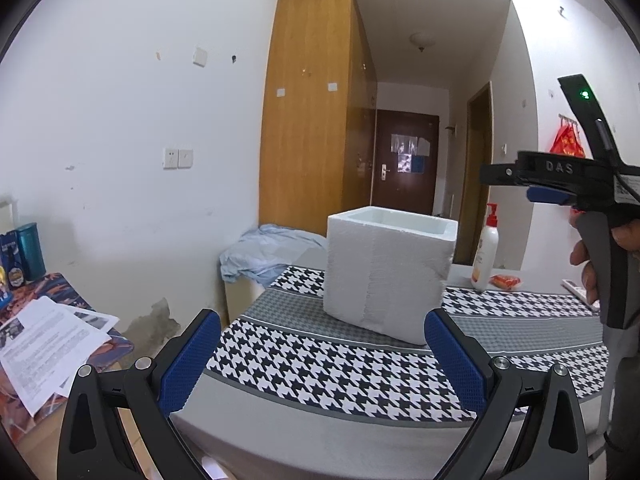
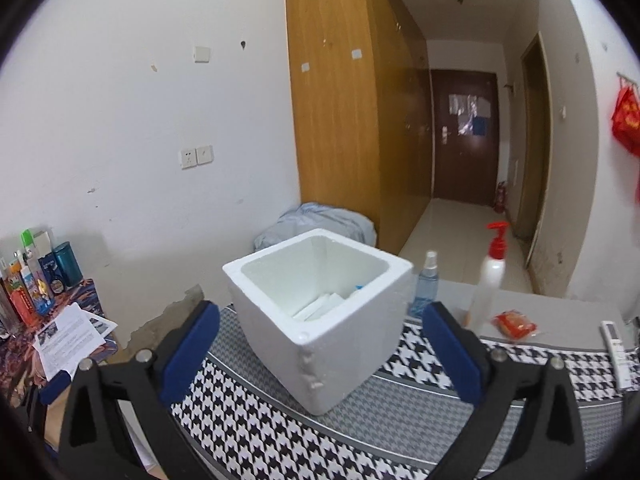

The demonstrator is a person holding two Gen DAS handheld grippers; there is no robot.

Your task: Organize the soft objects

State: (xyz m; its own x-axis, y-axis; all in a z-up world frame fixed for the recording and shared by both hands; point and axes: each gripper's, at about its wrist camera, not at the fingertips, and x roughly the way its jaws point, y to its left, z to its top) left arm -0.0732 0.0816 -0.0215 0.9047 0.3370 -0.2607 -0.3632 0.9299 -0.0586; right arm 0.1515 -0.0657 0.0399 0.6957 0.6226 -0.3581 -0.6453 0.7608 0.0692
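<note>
White foam makes the box (image 1: 390, 270), which stands on a houndstooth cloth (image 1: 320, 364) ahead of the left gripper (image 1: 322, 360). Its blue pads (image 1: 188, 364) are spread wide with nothing between them. At the right edge a hand (image 1: 600, 256) holds the right gripper side-on, above a lotion bottle (image 1: 486, 252) and a red packet (image 1: 506, 281).

From the right wrist, the right gripper (image 2: 320, 354) is released, its jaws wide apart and empty, just short of the box (image 2: 320, 320). White flat pieces (image 2: 320, 306) lie inside it. A spray bottle (image 2: 426, 284) stands behind, a remote (image 2: 618, 350) far right.
</note>
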